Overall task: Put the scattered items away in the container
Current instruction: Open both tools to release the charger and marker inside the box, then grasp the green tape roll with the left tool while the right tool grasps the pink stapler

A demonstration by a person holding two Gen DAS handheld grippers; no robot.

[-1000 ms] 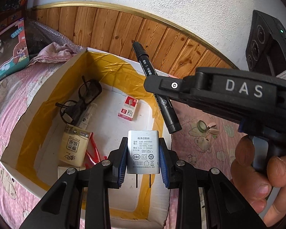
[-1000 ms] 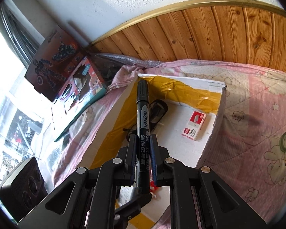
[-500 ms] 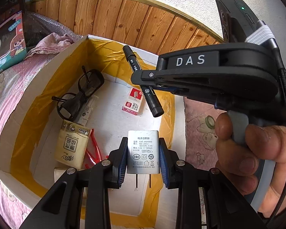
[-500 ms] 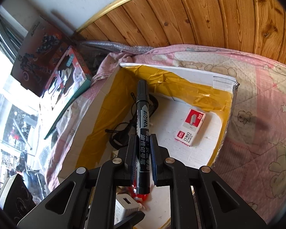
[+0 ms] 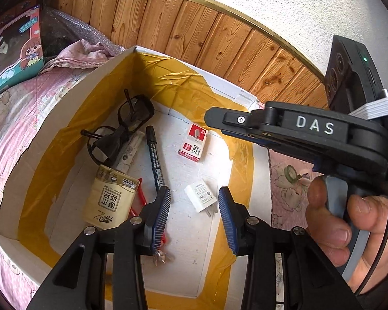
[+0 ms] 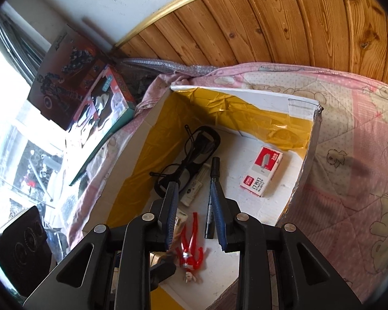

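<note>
Low in the middle of the left wrist view, our left gripper (image 5: 194, 217) now stands with its jaws apart and nothing between them; half a second ago it was clamped on the white power adapter (image 5: 201, 198), which lies on the floor of the box (image 5: 51, 118) just beyond the pads. Our right gripper (image 6: 195, 215) has let go as well: its jaws are spread, and the black marker (image 6: 212, 199) it carried a moment ago rests flat on the box floor, right of the glasses (image 6: 191, 160). Toward the upper right of the box sits the staple packet (image 6: 261, 173); the tissue pack (image 5: 108, 199) lies at lower left, and the red toy figure (image 6: 190, 253) at the bottom centre of the right wrist view. We judge both drops done, so these two items are tidied. No loose item shows on the pink quilt (image 6: 349, 180), though much of it is out of frame.
</note>
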